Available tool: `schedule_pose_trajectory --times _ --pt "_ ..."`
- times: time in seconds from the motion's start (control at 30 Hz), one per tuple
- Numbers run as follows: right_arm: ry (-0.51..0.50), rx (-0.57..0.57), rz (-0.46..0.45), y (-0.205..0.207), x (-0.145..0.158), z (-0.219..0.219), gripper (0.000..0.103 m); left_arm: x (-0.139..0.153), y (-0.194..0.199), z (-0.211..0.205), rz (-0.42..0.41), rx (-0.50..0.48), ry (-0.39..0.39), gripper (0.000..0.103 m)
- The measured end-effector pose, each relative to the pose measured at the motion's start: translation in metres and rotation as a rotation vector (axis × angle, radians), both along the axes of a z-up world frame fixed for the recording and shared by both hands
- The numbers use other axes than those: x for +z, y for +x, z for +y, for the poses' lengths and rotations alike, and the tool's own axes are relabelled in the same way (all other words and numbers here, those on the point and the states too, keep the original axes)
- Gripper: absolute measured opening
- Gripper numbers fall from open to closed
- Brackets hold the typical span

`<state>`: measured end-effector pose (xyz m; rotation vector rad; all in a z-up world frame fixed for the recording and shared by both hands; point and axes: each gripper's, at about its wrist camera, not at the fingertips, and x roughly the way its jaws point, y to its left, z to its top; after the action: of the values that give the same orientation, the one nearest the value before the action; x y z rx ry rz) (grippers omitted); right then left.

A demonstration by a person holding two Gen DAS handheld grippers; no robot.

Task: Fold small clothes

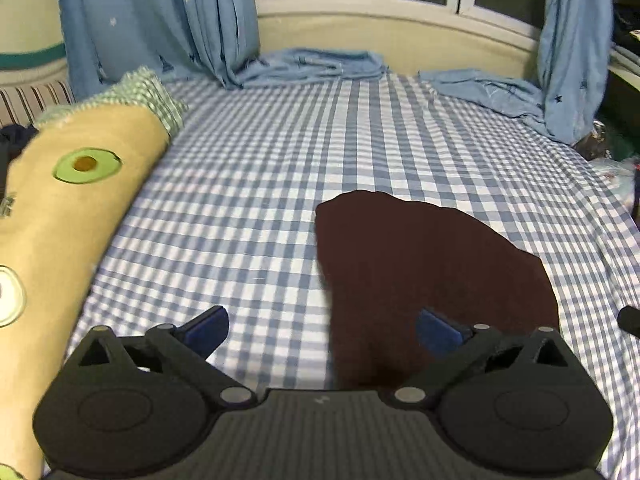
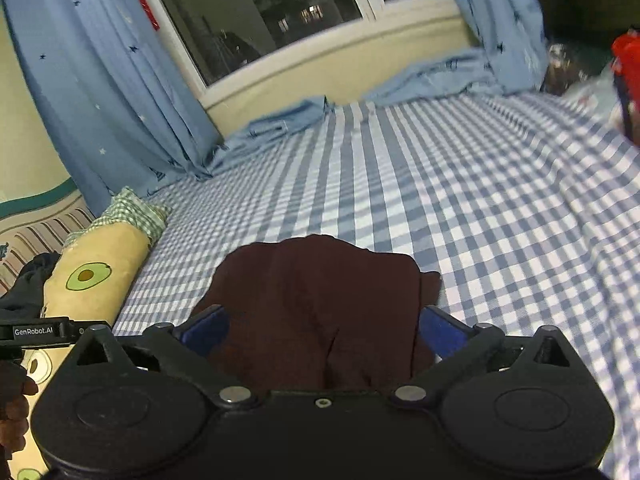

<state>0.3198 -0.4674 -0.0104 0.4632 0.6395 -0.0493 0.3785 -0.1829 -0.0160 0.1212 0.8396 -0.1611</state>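
Jaws wide over the maroon garment (image 2: 316, 300), avocado-print bolster (image 1: 76, 208) alongside.

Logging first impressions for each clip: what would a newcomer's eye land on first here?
The dark maroon garment lying folded on the blue-and-white checked bedsheet, right in front of both open claws. Next, the yellow avocado-print pillow along the bed's left edge, and the blue curtains framing a dark window behind.

A dark maroon garment (image 2: 316, 304) lies on a bed sheet (image 1: 256, 184) checked in blue and white. Beside it, a tan bolster (image 1: 68, 200) printed with green avocados. Light blue curtains (image 1: 160, 20) carry small stars. Both grippers are black with blue pads (image 1: 206, 330).
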Motion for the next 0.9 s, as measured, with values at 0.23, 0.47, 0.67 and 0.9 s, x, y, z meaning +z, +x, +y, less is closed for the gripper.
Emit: schedule_pose_trajectory --times 0.23,0.47,0.67,0.9 --pt "-0.071 -0.048 -0.068 -0.084 0.026 0.036 0.102 0.019 -0.091 0.026 -0.079 -0.037 0.024 0.102" --pt "-0.119 -0.052 -0.101 -0.163 0.034 0.072 0.102 0.021 -0.174 0.057 -0.134 -0.058 0.038 0.102" --pt "-0.195 -0.034 -0.079 -0.216 0.025 0.099 0.102 0.008 -0.224 0.076 -0.109 -0.082 0.037 0.102" --pt "-0.202 -0.051 -0.067 -0.253 0.018 0.111 0.102 -0.006 -0.259 0.083 -0.1 -0.102 0.05 0.102"
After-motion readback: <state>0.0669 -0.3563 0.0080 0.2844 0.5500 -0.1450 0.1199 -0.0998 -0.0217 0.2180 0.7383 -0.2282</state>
